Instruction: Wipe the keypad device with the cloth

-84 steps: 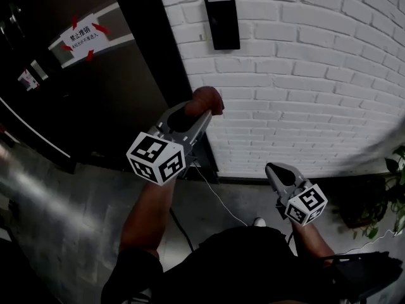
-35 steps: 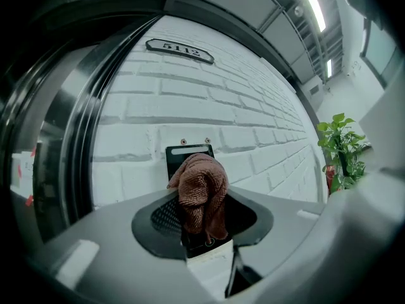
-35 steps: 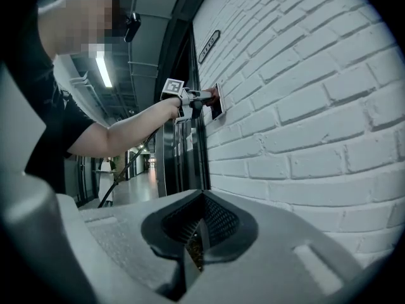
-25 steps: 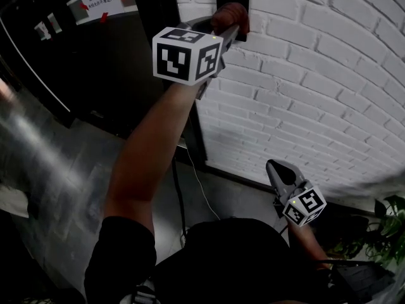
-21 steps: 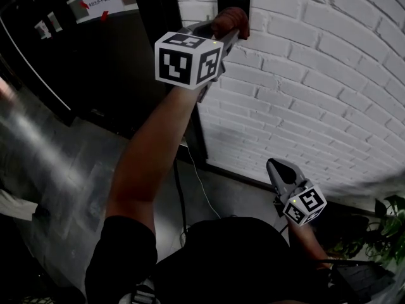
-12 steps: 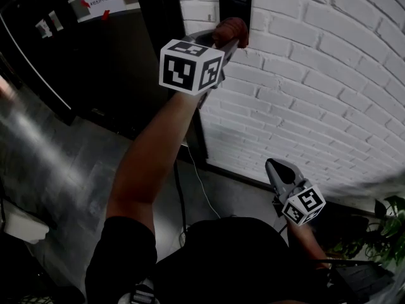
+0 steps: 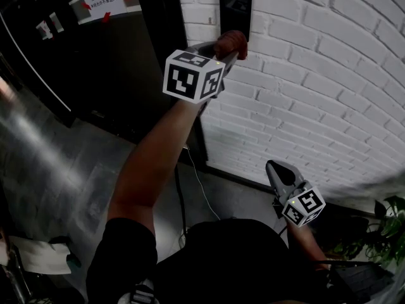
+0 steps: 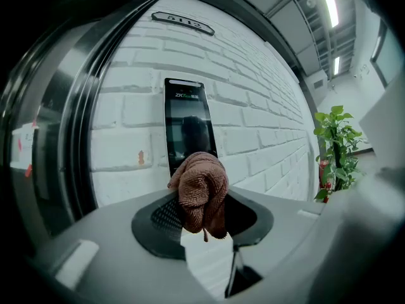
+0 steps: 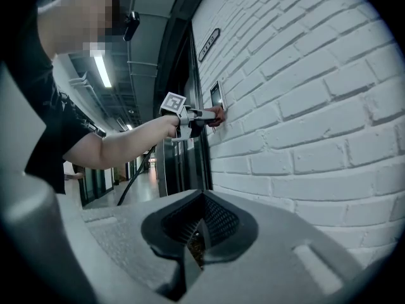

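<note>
1. The white-painted brick wall (image 7: 316, 75) has been brought closer over the last few seconds. The wall-mounted device, once well above the raised arm, is now level with the tool.

2. The black rectangular keypad device (image 7: 235, 2) is fixed upright on the wall beside the dark door frame. A second ago its lower part was covered. Now nearly all of its glossy face is exposed in the head view, and no smear or dirt can be made out on it.

3. The left hand-held gripper (image 7: 224, 54) has been drawn slightly downward along the wall since a second ago. Its jaws are clamped on the cloth, as the left gripper view shows.

4. The bunched reddish-brown terry cloth (image 7: 231, 43) is held at the jaw tips. It was pressed on the device's lower half a second ago and is now seen at the device's bottom edge. In the left gripper view it overlaps only the lowest strip, and contact with the surface cannot be confirmed. This is judged to be the end of a downward wiping stroke. A return upward would be needed if the upper screen area is yet to be covered.

5. The right hand-held gripper (image 7: 273, 167) has been kept low beside the body throughout, well apart from the device. Its jaws are closed together with nothing held.
</note>
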{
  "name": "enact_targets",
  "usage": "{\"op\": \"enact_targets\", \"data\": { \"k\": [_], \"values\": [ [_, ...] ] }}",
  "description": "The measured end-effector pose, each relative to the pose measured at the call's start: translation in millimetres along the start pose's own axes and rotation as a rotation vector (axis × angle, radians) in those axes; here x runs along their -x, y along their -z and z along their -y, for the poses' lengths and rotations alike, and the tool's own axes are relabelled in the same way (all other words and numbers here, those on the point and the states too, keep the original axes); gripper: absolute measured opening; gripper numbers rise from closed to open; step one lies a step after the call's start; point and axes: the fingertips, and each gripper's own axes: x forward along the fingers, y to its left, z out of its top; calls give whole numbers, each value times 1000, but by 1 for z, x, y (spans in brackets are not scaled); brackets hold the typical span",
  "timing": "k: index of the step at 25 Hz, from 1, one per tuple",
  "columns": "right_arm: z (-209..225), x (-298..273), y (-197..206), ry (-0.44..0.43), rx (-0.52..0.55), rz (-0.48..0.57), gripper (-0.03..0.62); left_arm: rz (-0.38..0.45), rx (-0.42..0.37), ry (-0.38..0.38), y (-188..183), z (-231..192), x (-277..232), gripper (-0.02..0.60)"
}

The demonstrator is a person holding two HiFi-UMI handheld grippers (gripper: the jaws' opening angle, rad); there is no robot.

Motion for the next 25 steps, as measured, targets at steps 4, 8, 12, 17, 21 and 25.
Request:
{"op": "enact_targets", "data": {
  "k": [4,8,12,17,21,25],
  "values": [
    [-2,-1,-1,-1,0,3,-9,-21,-2,7,6,1,0,161],
    [-4,-1,-1,1,1,3,-9,-40,1,13,14,2,1,161],
    [-4,0,-2,4,2,9,-9,-61,5,23,21,3,2,161],
    [-3,0,1,6,-4,6,-9,-72,12,32,23,2,8,161],
    [-2,0,7,4,-7,3,-10,-24,44,49,3,1,22,162],
    [-5,-1,3,2,-4,6,-9,82,21,28,-42,-4,33,161]
  ]
}}
